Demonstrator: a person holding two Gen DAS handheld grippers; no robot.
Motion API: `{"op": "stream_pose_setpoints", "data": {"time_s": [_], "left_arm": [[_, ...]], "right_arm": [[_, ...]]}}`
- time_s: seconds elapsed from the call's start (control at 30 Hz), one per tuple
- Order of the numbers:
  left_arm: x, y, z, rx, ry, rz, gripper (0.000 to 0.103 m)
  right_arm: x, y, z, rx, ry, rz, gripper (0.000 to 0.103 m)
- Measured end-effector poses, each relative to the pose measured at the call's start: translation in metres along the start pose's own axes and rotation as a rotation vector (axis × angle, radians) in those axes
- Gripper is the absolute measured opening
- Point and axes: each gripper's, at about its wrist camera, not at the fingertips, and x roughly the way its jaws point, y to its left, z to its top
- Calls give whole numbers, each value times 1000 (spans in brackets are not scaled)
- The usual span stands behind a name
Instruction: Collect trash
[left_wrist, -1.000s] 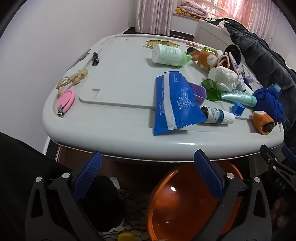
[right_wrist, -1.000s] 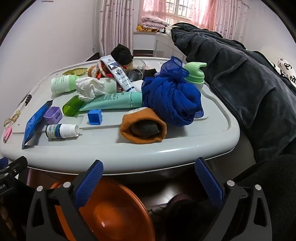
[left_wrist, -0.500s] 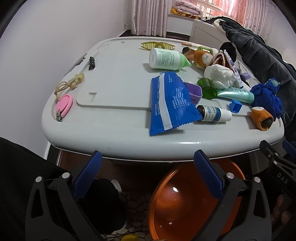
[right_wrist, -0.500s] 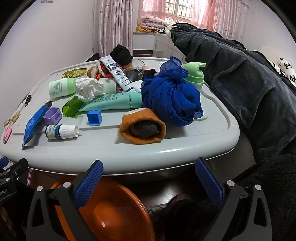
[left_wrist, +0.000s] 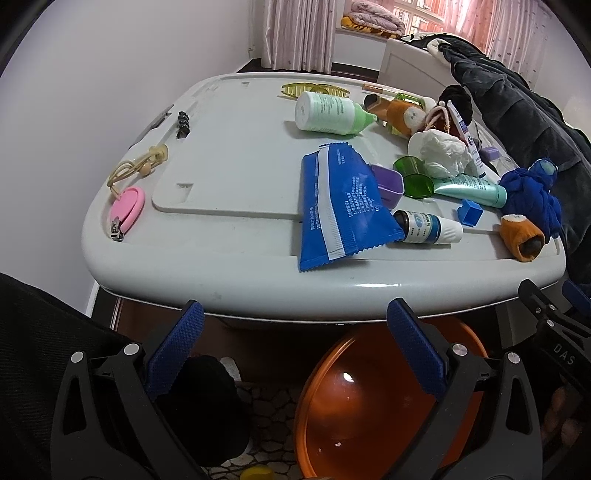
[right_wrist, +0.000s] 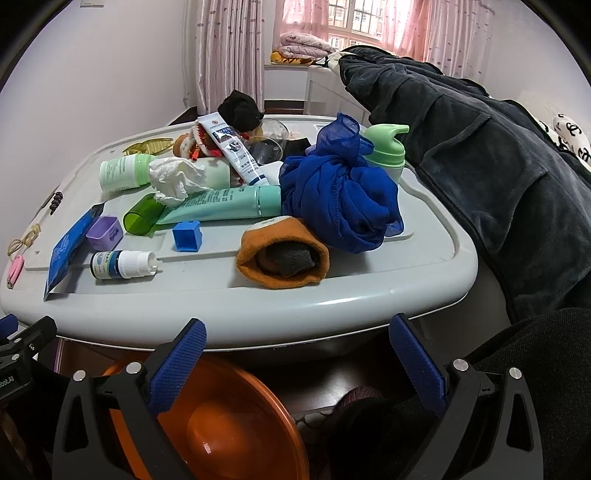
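Note:
A grey plastic lid (left_wrist: 236, 155) (right_wrist: 436, 236) serves as a table, covered with clutter. A blue foil wrapper (left_wrist: 341, 206) (right_wrist: 68, 247) lies flat near its front edge. A crumpled white tissue (left_wrist: 441, 151) (right_wrist: 177, 179) sits on a teal tube (right_wrist: 229, 208). An orange basin (left_wrist: 373, 402) (right_wrist: 236, 424) stands on the floor below the front edge. My left gripper (left_wrist: 295, 343) is open and empty, below the lid's edge, above the basin. My right gripper (right_wrist: 297, 347) is open and empty, also below the edge.
On the lid lie a green-capped bottle (left_wrist: 330, 112), a small dropper bottle (left_wrist: 428, 227), green (left_wrist: 413, 177) and purple (left_wrist: 388, 184) cups, a blue cap (right_wrist: 187, 236), an orange sock (right_wrist: 284, 254), blue cloth (right_wrist: 340, 192) and pink nail clippers (left_wrist: 127, 208). A dark garment (right_wrist: 480, 155) lies to the right.
The left gripper has risen and tilted slightly, so the lid sits lower in its view. The right gripper has barely moved. Both stay open.

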Motion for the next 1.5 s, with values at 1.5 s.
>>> {"op": "stream_pose_setpoints", "data": {"time_s": [1.5], "left_arm": [[3, 0, -1, 5, 18, 0, 96]], "right_arm": [[-3, -10, 21, 9, -38, -6, 98]]}}
